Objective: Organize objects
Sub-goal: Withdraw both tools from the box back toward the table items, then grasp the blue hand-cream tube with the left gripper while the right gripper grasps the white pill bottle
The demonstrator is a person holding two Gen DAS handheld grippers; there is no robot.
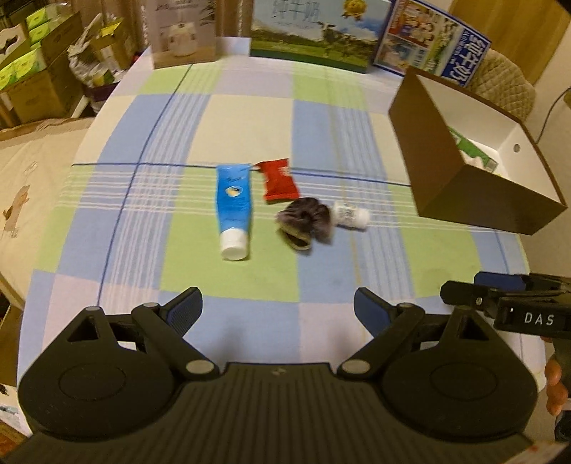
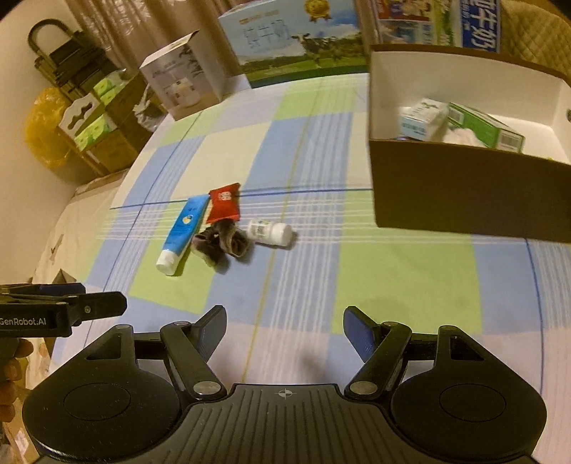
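On the checked tablecloth [image 1: 321,117] lie a blue tube with a white cap [image 1: 233,207] [image 2: 182,232], a red sachet [image 1: 278,180] [image 2: 223,201], a dark fuzzy scrunchie [image 1: 303,225] [image 2: 221,241] and a small white bottle on its side [image 1: 351,214] [image 2: 269,232]. A brown box with a white inside [image 1: 464,185] [image 2: 464,189] stands to the right and holds small cartons [image 2: 464,123]. My left gripper [image 1: 278,314] hangs open, short of the tube and scrunchie, with nothing between its fingers. My right gripper [image 2: 285,330] is also open and empty, nearer than the bottle.
Large printed cartons [image 1: 314,32] [image 2: 296,39] and a white product box [image 1: 182,32] [image 2: 185,78] line the table's far edge. Cardboard boxes with green packs [image 1: 32,64] stand off the table at left. Each gripper shows at the other view's edge [image 1: 499,303] [image 2: 60,308].
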